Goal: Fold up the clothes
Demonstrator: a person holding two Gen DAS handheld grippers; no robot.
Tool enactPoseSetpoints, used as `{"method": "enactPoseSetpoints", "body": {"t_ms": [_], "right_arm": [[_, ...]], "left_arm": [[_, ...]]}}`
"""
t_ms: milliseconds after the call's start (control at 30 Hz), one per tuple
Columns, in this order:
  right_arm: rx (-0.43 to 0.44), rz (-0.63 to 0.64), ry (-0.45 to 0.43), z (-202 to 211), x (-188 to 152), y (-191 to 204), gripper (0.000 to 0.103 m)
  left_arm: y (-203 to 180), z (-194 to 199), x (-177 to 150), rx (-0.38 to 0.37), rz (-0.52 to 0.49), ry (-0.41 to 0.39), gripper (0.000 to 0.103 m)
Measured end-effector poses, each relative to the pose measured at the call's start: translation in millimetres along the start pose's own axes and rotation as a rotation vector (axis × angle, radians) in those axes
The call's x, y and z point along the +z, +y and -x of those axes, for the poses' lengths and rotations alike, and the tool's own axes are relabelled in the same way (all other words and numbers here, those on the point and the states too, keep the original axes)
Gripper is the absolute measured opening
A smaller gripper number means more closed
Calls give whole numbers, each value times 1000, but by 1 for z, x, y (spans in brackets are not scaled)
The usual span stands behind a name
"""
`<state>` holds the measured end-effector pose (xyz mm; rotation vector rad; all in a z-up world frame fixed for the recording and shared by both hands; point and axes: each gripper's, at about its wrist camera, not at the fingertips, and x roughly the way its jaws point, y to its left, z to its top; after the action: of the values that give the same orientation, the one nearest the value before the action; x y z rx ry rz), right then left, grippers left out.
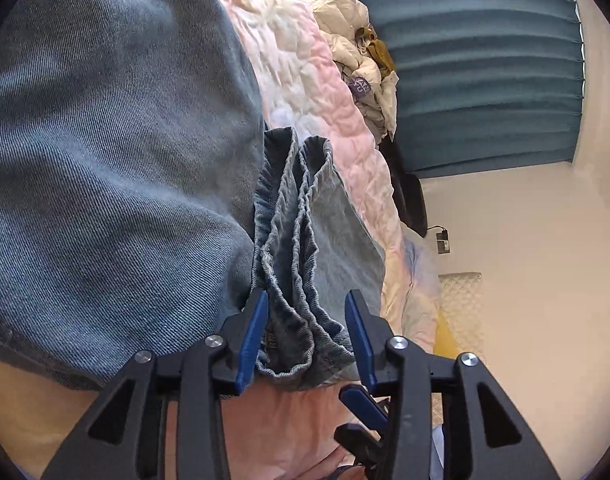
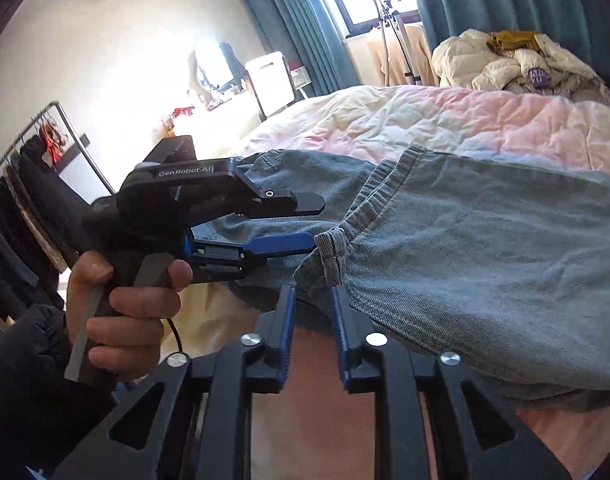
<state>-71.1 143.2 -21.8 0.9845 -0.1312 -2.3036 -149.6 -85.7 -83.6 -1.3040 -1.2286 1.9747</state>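
Observation:
A pair of faded blue-grey jeans (image 1: 105, 152) lies on the bed, folded over, and fills the right half of the right wrist view (image 2: 485, 248). My left gripper (image 1: 307, 300) has its blue pads spread around the bunched hem layers (image 1: 293, 240), which fill part of the gap. It also shows in the right wrist view (image 2: 319, 222), with its fingers on either side of the cloth edge. My right gripper (image 2: 313, 294) has a narrow gap between its pads, with the stitched hem corner (image 2: 333, 256) just at their tips. I cannot tell whether either grips the cloth.
A pink and cream quilt (image 2: 425, 116) covers the bed. A heap of cream bedding and clothes (image 2: 517, 64) lies at its far end before teal curtains (image 1: 485, 72). A clothes rack (image 2: 21, 184) stands at the left. A white wall (image 1: 525, 240) lies beyond the bed.

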Motion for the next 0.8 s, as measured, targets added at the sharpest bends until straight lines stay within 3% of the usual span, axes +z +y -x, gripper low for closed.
{"method": "enactPoseSetpoints", "body": {"t_ms": [67,233,400,433,500,567,667,800], "right_arm": [[-49,60,0,-5,0,8,58],[-130,145,28,-30,-5,12,59],[-132,150,21,-46,-3,9,57],[-125,145,23,-49,-2,7,55],[-127,114,9,-48,0,2,20],[-109,53,-20,-39,4,-9,10],[-53,-68,-88,-18,11,-26,9],[-30,-136,-167,5,19,-35,6]], "left_arm": [[-4,2,-3,-7,-18,2,41],[-13,-1,-7,-12,-66,24,42],[-12,-9,-3,6,-96,30,45],[-11,-11,-1,3,-96,34,45],[-8,-13,2,-15,-83,38,45],[-6,-12,5,-39,-68,33,45],[-7,-13,7,-65,-71,37,46],[-8,-11,6,-90,-63,24,46]]}}
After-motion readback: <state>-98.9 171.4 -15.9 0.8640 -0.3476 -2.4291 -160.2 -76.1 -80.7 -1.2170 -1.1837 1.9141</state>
